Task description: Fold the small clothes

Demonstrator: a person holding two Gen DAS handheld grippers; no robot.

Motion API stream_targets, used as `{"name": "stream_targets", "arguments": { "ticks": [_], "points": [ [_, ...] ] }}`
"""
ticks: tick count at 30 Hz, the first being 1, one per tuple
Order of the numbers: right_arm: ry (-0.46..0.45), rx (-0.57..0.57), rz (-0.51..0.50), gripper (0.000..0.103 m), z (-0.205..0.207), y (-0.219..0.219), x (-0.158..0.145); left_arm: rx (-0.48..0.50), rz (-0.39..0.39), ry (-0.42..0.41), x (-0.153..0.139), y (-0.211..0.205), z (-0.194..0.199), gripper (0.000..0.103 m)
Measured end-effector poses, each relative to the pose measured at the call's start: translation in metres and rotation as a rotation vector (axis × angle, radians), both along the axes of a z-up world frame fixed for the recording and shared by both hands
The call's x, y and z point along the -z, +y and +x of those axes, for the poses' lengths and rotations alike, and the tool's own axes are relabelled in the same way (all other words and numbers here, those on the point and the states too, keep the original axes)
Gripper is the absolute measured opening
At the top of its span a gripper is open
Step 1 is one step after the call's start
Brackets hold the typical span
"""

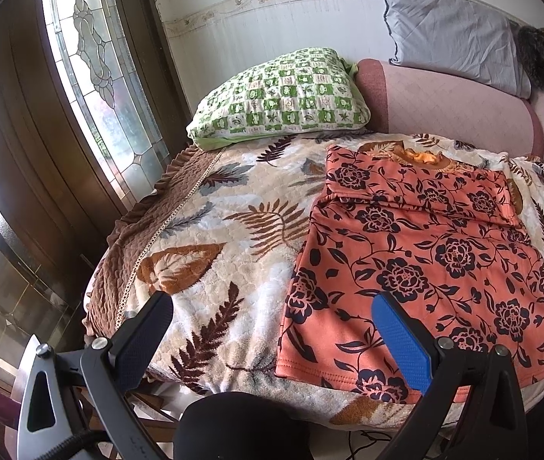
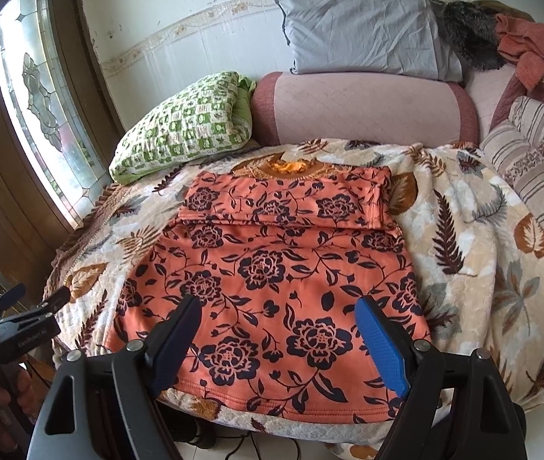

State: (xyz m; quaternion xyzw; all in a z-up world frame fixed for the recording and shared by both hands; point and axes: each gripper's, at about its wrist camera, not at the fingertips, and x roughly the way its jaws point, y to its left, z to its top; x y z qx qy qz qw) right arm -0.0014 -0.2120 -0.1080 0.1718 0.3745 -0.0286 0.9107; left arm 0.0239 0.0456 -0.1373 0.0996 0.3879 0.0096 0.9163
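With both tools released, the left tool (image 1: 273, 329) and right tool (image 2: 279, 329) hovering over the near hem of the top (image 2: 272, 268) spread flat on the blanket (image 2: 475, 253), a pinch could snag the plush blanket too and skew the fold.

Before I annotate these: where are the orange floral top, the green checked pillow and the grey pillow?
orange floral top (image 2: 272, 268), right wrist view, mid-body
green checked pillow (image 1: 279, 94), left wrist view, top face
grey pillow (image 2: 364, 34), right wrist view, centre

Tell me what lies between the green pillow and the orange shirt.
Only bare leaf-print blanket separates the green pillow from the orange shirt; the right wrist view shows it.
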Motion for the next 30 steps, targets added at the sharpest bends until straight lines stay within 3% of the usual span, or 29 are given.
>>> {"name": "stream_targets", "arguments": {
  "ticks": [10, 30],
  "points": [
    [0.029, 0.051, 0.054, 0.085, -0.004, -0.022, 0.014, 0.003, 0.015, 0.014, 0.004, -0.005, 0.003, 0.103],
    [0.026, 0.038, 0.054, 0.085, -0.001, -0.021, 0.016, 0.015, 0.019, 0.018, 0.003, -0.01, 0.003, 0.103]
  ]
}}
